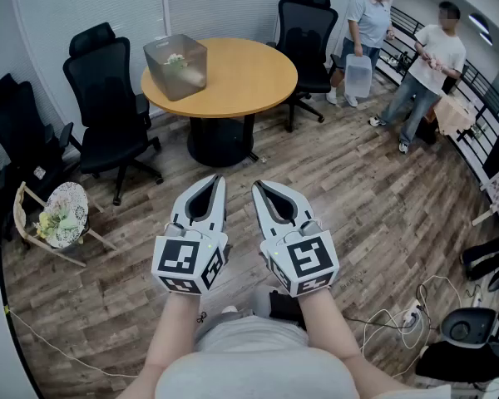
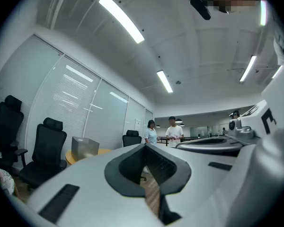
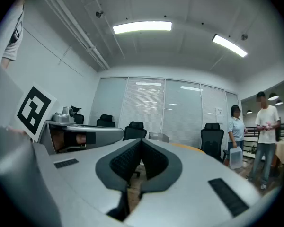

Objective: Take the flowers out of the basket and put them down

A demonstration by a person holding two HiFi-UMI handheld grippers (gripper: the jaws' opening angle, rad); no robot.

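Observation:
A grey see-through basket [image 1: 175, 65] stands on the left part of the round wooden table [image 1: 245, 80], with pale flowers [image 1: 175, 58] showing inside it. It also shows far ahead in the left gripper view [image 2: 84, 147] and in the right gripper view [image 3: 158, 137]. My left gripper [image 1: 218, 179] and right gripper [image 1: 257, 186] are held side by side over the wooden floor, well short of the table, pointing toward it. Both are shut with nothing between their jaws, as the left gripper view [image 2: 145, 146] and the right gripper view [image 3: 141, 141] show.
Black office chairs [image 1: 108, 106] ring the table, with more at the far left [image 1: 21, 148] and behind [image 1: 306, 32]. A small wicker seat holding flowers [image 1: 60, 216] sits low on the left. Two people [image 1: 424, 65] stand at the back right. Cables and a power strip [image 1: 409, 314] lie on the right.

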